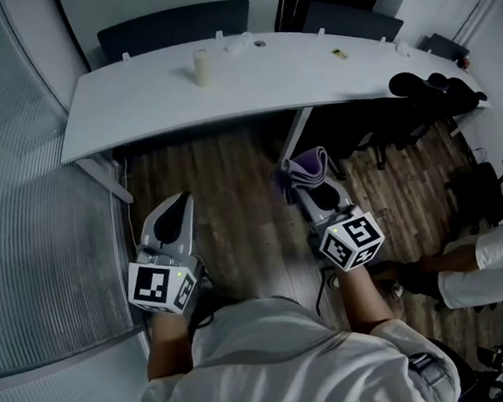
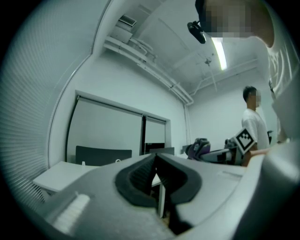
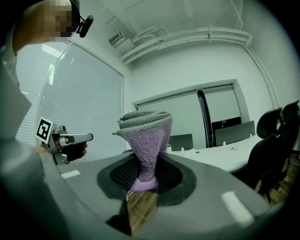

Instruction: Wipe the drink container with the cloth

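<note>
The drink container (image 1: 200, 67), a pale upright cylinder, stands on the far part of the white table (image 1: 138, 109). Both grippers are held over the wooden floor, well short of the table. My left gripper (image 1: 181, 204) (image 2: 154, 158) is shut with nothing between its dark pads. My right gripper (image 1: 314, 192) (image 3: 145, 161) is shut on a folded purple cloth (image 1: 308, 165) (image 3: 146, 136), which sticks out beyond the jaw tips with a grey rolled edge on top. In the right gripper view the left gripper (image 3: 70, 139) shows off to the left.
Dark chairs (image 1: 175, 27) stand behind the table and black office chairs (image 1: 434, 92) crowd its right end. A ribbed glass wall (image 1: 34, 215) runs along the left. Another person's sleeve (image 1: 493, 262) is at the right. Small items (image 1: 339, 54) lie on the table.
</note>
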Action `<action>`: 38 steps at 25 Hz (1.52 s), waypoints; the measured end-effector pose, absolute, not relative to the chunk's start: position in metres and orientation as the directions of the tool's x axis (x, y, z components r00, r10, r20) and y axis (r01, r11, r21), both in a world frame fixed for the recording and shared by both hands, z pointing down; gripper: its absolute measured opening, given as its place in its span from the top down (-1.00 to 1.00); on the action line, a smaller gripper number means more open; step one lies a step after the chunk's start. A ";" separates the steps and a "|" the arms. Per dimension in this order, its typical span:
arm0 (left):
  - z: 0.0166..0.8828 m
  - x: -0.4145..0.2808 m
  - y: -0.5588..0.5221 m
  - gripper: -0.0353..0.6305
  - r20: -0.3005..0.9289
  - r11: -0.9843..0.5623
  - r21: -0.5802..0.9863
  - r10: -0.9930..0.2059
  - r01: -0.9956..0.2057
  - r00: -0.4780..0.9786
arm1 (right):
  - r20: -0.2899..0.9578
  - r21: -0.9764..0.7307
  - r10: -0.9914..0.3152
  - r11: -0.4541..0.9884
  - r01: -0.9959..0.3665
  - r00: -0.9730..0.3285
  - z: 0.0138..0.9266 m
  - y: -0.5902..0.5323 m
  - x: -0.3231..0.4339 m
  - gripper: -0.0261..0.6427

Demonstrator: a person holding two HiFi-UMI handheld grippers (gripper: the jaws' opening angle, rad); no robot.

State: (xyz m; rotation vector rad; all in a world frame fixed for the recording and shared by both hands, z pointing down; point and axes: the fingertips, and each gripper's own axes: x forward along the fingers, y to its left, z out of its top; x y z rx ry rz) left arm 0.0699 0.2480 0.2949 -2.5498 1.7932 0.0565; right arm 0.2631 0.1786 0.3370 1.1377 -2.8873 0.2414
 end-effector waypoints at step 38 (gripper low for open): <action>0.323 -0.173 -0.079 0.88 0.021 -0.515 0.033 -0.857 -0.857 0.515 | 0.203 -0.155 -0.743 0.618 -0.770 -0.638 0.379 -0.118 0.011 0.61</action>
